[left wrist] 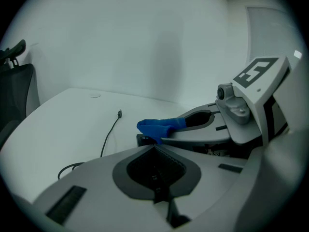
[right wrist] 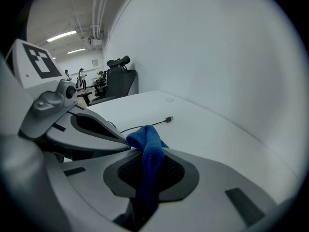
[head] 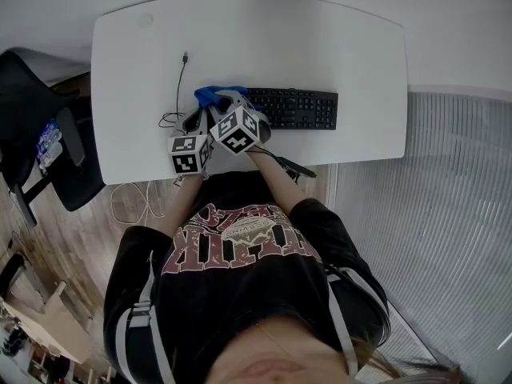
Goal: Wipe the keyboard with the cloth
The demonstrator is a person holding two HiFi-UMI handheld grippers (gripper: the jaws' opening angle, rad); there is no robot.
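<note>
As viewed from the head: right claw clamped on blue cloth at left end of keyboard, on white counter; left claw just beside it, near a cable. Judged barely begun: cloth only at the first keys, rest of keyboard left to wipe. Contact of cloth with keys hidden under the claws.

Left gripper view: left claw pressed together, nothing between; cloth poking out ahead; only a keyboard corner visible.

Right gripper view: cloth pinched and draped between the jaws; keyboard out of sight.
</note>
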